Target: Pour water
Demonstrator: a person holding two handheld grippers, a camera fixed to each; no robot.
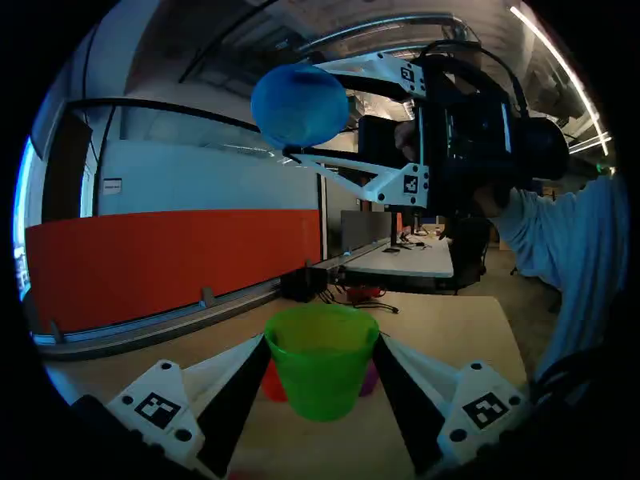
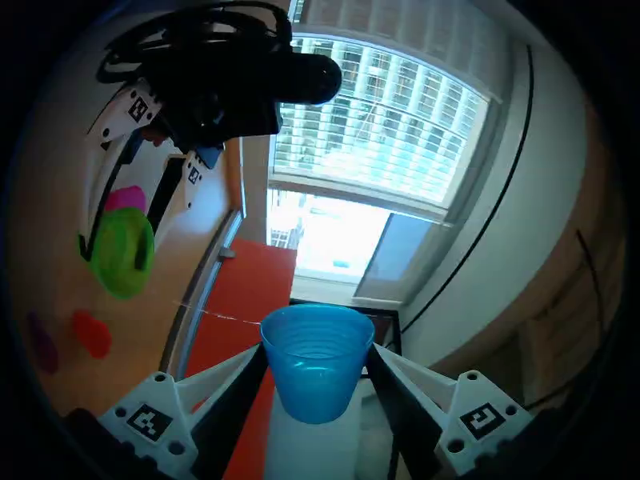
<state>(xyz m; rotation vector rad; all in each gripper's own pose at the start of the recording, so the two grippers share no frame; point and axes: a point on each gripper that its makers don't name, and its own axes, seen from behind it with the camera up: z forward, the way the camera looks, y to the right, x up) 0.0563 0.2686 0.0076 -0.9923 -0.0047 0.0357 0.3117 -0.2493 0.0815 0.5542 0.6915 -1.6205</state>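
My left gripper (image 1: 320,352) is shut on a green cup (image 1: 320,372), which it holds upright just above the wooden table (image 1: 448,320). High above it, my right gripper (image 1: 300,108) is shut on a blue cup (image 1: 300,104) that lies tipped onto its side. In the right gripper view the blue cup (image 2: 318,372) sits between my right gripper's (image 2: 318,356) fingers, and the scene looks rolled sideways. There the green cup (image 2: 122,252) shows at the left in my left gripper (image 2: 120,240). I cannot tell whether any water is flowing.
A red cup (image 1: 274,384) and a purple cup (image 1: 370,380) stand on the table right behind the green one. A pink cup (image 2: 124,198) is near them. A person's sleeve (image 1: 576,248) is at the right. An orange wall panel (image 1: 160,264) and an office desk (image 1: 408,260) lie beyond.
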